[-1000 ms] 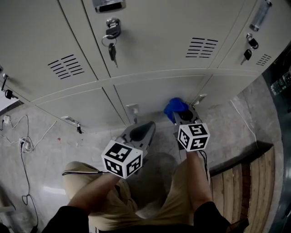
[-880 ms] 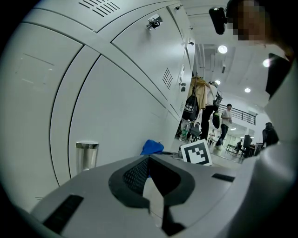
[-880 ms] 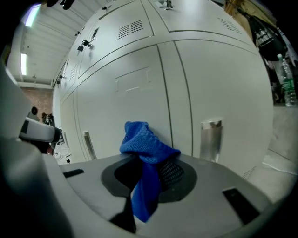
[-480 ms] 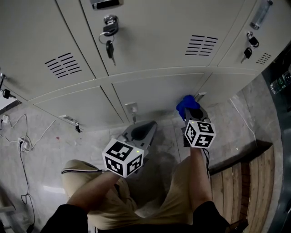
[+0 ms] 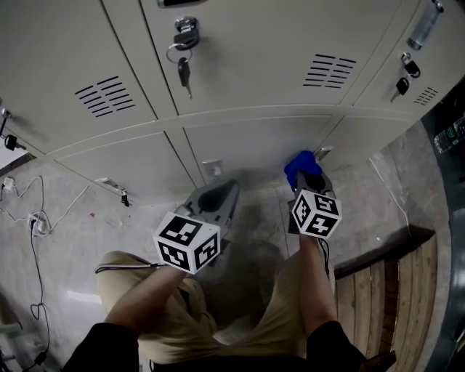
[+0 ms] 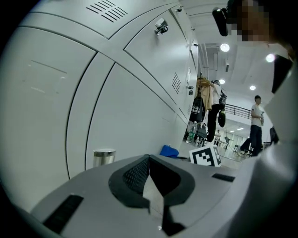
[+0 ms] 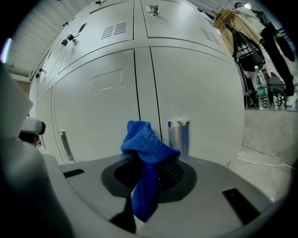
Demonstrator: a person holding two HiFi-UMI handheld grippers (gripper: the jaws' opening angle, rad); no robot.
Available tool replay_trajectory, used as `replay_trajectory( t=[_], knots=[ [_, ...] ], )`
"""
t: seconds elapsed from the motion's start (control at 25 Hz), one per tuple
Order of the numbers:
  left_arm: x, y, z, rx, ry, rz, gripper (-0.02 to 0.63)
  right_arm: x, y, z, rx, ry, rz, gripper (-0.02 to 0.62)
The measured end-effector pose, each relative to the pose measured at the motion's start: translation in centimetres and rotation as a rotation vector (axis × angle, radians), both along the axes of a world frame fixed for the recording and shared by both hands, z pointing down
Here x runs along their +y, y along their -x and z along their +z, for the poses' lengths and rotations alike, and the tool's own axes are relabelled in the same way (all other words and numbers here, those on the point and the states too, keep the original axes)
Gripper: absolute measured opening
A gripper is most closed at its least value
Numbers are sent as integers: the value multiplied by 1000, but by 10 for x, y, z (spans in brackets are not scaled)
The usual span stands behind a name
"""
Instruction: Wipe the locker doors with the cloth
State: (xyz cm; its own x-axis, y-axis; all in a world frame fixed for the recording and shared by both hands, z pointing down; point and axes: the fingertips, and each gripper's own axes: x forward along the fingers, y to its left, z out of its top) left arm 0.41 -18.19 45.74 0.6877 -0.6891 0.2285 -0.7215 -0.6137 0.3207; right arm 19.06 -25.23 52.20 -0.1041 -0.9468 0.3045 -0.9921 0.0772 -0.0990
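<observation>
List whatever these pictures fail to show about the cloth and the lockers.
- Whether the blue cloth touches the lower locker door: head view, the right gripper and the cloth itself cover the contact.
- Fitting above the keyed lock: head view, cut by the top edge.
- Distant person: left gripper view, too small.

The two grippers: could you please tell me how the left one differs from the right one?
The right gripper is shut on the blue cloth; the left gripper is shut with nothing between its jaws. The right gripper faces the lower locker doors squarely, while the left gripper looks slantwise along them. Both are shut and held low near the bottom row.
</observation>
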Motion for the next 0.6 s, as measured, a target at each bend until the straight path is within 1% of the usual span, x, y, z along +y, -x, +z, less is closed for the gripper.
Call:
replay_trajectory(
  t=[0.08, 0.16, 0.28, 0.4, 0.48, 0.6],
  knots=[
    [-4, 9, 0, -6, -9, -18, 9, 3, 3, 0, 0, -3, 10, 81],
    [-8, 20, 1, -21, -18, -41, 9, 6, 18, -1, 8, -18, -8, 81],
    [-14, 36, 4, -41, -19, -80, 9, 12, 60, -5, 55, -58, -101, 81],
    [-18, 48, 6, -51, -18, -107, 9, 19, 117, -4, 85, -79, -237, 81],
    [-19, 54, 7, -69, -30, -112, 9, 23, 150, 6, 89, -51, -318, 81],
    [-20, 62, 12, -103, -39, -115, 9, 28, 182, 33, 101, 53, -404, 81]
  ],
)
